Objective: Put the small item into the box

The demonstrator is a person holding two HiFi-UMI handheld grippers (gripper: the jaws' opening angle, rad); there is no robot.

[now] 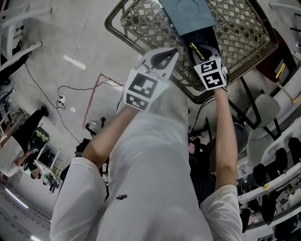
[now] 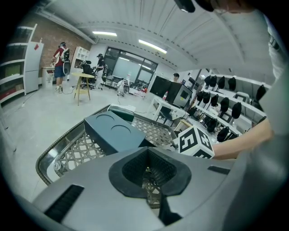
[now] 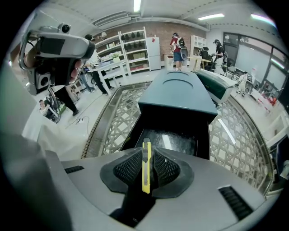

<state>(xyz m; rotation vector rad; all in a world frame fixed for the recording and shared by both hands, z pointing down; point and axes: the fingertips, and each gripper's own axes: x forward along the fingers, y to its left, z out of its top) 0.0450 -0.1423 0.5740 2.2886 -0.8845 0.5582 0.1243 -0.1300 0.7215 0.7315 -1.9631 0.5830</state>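
Our head cam looks steeply down onto the lattice tabletop (image 1: 244,28). Cams on left gripper (image 2: 147,164) & right gripper (image 3: 146,158) sit close behind the jaws, facing fwd; all 3 share the teal box (image 1: 188,12).

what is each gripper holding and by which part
The right gripper clamps a yellow utility knife around its middle, one end pointing toward the open box. The left gripper holds nothing.

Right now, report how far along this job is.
Done: the box is open on the wire tray, and the right tongs are shut on the yellow cutter. In hand: the cutter points at the box's open end. Left: lower it in and let go. The left tongs are shut, empty.
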